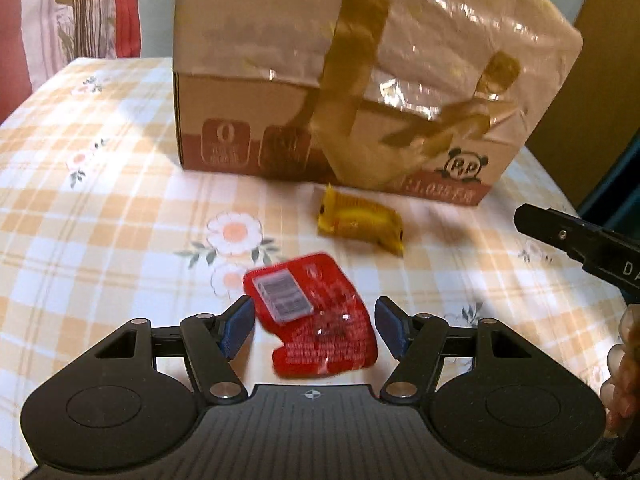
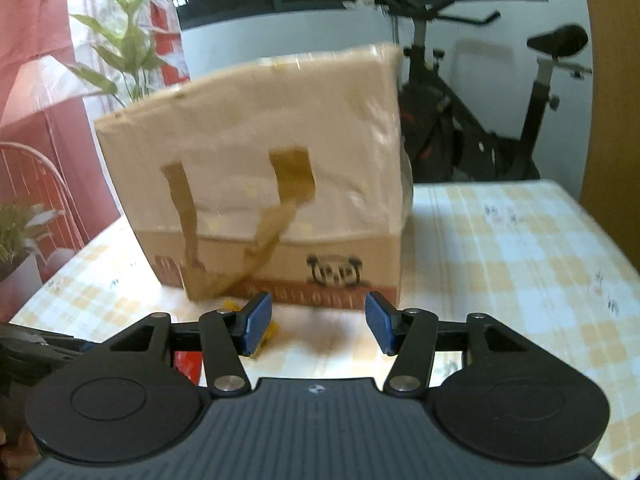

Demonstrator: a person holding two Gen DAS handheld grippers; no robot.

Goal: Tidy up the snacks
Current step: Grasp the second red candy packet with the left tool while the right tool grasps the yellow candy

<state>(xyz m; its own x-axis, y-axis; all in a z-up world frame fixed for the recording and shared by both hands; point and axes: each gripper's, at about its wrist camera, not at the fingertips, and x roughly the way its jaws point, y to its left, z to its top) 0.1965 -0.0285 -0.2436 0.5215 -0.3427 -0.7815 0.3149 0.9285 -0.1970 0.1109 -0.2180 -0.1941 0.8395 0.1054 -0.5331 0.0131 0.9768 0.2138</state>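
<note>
A red snack packet (image 1: 320, 320) lies flat on the checked tablecloth (image 1: 100, 220), its white label facing up. My left gripper (image 1: 314, 322) hovers over it, open, with a blue pad on either side and neither pressing on it. Beyond it, a yellow packet (image 1: 360, 226) rests in front of the cardboard box (image 1: 280, 92), whose taped flap stands up. In the right wrist view my right gripper (image 2: 318, 320) is open and empty above bare cloth, facing the box (image 2: 260, 152). Its left finger hides most of the yellow packet (image 2: 272, 330). A sliver of the red packet (image 2: 186, 364) shows lower left.
The right gripper's black finger (image 1: 576, 240) reaches in from the right edge, with a person's hand (image 1: 622, 368) below it. Behind the table are an exercise bike (image 2: 500, 128), a leafy plant (image 2: 120, 52) and a chair back (image 2: 32, 184). The cloth (image 2: 520, 248) stretches away right of the box.
</note>
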